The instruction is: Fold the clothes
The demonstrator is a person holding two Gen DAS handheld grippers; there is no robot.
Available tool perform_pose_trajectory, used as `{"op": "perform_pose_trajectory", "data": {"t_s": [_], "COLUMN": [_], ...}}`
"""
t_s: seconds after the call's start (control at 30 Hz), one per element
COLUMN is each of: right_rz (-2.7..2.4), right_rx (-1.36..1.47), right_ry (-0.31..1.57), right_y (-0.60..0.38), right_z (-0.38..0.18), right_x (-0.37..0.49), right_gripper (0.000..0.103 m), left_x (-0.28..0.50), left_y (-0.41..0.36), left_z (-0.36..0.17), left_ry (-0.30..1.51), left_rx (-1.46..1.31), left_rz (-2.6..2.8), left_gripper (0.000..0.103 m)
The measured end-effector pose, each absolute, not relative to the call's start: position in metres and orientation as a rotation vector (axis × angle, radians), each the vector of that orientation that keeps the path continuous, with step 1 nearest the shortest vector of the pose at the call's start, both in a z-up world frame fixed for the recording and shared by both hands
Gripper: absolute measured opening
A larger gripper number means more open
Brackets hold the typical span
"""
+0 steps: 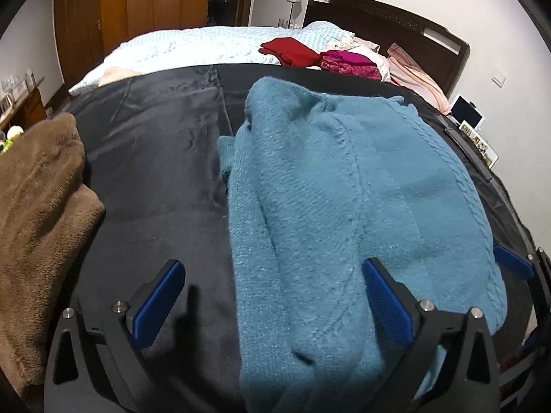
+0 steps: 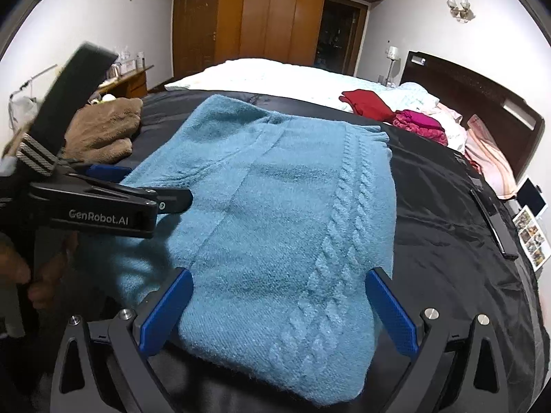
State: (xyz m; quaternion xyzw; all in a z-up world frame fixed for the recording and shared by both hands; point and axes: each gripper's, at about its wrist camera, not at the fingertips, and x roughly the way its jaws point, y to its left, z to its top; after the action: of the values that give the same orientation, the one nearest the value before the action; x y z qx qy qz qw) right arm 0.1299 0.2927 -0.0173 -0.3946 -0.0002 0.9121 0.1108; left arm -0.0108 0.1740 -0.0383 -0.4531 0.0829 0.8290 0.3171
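A teal cable-knit sweater (image 1: 344, 189) lies folded on the black sheet (image 1: 155, 172) that covers the near part of the bed. My left gripper (image 1: 272, 268) hovers open over the sweater's left edge, one finger above the sheet and the other above the knit. My right gripper (image 2: 279, 275) stands open just above the sweater's (image 2: 275, 206) near end, and the knit spans the gap under its fingers without being pinched. In the right wrist view the left gripper (image 2: 151, 186) reaches in from the left over the sweater, with a hand below it.
A brown fleece garment (image 1: 38, 206) is heaped at the sheet's left. Red (image 1: 289, 50) and magenta (image 1: 347, 62) clothes lie near the dark headboard (image 1: 385, 20). A slim black device (image 2: 492, 220), a tablet (image 2: 532, 199) and photo sheets (image 2: 530, 237) sit along the bed's right side.
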Motion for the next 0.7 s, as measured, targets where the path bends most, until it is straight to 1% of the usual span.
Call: {"op": "perform_pose_trajectory", "data": {"t_s": [0.07, 0.27, 0.4, 0.47, 0.7], "right_rz": [2.699, 2.671, 2.663, 2.674, 2.745], "right_rx": [-1.151, -1.098, -1.118, -1.149, -1.259], "right_ry": [0.094, 0.514, 0.708, 0.778, 0.855], "right_y": [0.307, 0.381, 0.414, 0.42, 0.412], "right_z": [-0.013, -0.005, -0.012, -0.019, -0.038], "right_x": [0.136, 0.149, 0.14, 0.13, 0.097], "right_gripper": [0.102, 0.102, 0.102, 0.102, 0.102], "left_x": [-0.013, -0.024, -0.027, -0.03, -0.037], "left_y": [0.173, 0.176, 0.176, 0.176, 0.171], "left_z": [-0.038, -0.033, -0.034, -0.036, -0.042], "left_ry": [0.215, 0.225, 0.225, 0.206, 0.154], "left_rx": [-1.205, -1.245, -1.255, -1.268, -1.303], "left_rz": [2.166, 2.098, 2.073, 2.056, 2.007], "left_gripper": [0.102, 0.103, 0.103, 0.103, 0.103]}}
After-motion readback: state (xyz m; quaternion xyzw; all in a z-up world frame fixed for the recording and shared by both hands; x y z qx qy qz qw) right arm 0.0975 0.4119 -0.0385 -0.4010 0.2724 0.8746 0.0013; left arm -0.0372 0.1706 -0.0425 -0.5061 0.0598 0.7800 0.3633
